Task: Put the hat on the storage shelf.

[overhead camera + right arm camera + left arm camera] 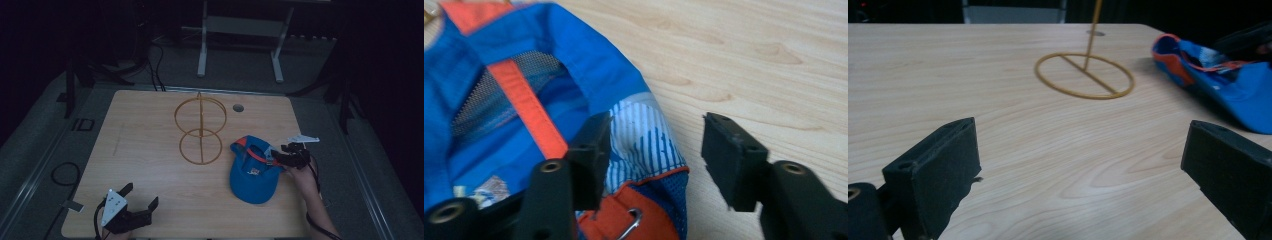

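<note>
A blue cap [252, 182] with orange trim lies upside down on the right half of the wooden table [150, 165]. My right gripper [272, 156] is at the cap's rear edge. In the right gripper view, one jaw of the right gripper [656, 130] stands inside the cap [524, 65] and the other outside, half apart. The striped rim and orange strap lie between them, and a gap shows beside the outer pad. My left gripper [141, 194] rests open near the table's front left corner. Its jaws [1083, 135] hold nothing and face the cap [1243, 95].
A yellow wire stand [201, 130] with two rings on a thin post stands mid-table, left of the cap; its base ring [1083, 75] lies flat on the wood. A round cable hole [238, 107] is behind it. A white desk frame [240, 30] stands beyond the table.
</note>
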`<action>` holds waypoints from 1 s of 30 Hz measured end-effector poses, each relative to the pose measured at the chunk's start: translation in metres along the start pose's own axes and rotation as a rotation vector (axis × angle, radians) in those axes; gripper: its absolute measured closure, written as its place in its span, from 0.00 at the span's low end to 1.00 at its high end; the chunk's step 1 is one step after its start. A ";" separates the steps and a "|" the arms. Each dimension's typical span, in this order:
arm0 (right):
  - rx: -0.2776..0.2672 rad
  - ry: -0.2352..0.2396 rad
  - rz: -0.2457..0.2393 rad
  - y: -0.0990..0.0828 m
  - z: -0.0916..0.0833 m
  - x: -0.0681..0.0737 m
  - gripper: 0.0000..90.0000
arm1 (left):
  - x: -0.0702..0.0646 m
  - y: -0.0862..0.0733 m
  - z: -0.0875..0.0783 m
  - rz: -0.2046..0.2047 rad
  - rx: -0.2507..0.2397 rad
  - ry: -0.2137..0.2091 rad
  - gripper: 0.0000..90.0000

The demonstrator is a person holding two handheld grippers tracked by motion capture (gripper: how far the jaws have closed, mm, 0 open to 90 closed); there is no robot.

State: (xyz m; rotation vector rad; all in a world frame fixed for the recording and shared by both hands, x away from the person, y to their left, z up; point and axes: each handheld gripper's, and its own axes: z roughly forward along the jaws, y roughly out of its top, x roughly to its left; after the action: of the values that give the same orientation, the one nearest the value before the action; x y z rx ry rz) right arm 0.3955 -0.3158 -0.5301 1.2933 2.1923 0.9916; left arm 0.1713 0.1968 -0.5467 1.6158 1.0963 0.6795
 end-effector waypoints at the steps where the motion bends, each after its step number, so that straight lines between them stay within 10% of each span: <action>1: 0.005 -0.003 0.001 0.000 0.002 0.000 0.52 | 0.000 0.000 0.000 0.000 0.000 0.000 0.03; 8: 0.056 -0.026 -0.051 -0.004 0.018 0.006 0.60 | -0.005 -0.002 0.003 0.044 0.019 -0.013 0.03; 15: 0.076 -0.060 -0.087 -0.005 0.021 0.012 0.97 | -0.003 -0.002 0.004 0.034 0.032 0.000 0.03; 30: -0.086 -0.001 -0.194 0.044 -0.046 0.041 0.98 | 0.000 -0.004 0.009 0.031 0.087 0.015 0.03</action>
State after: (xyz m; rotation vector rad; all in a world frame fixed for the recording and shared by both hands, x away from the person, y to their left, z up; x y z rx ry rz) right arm 0.3718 -0.2828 -0.4664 1.0204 2.1998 0.9965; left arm 0.1774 0.1934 -0.5531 1.7075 1.1272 0.6737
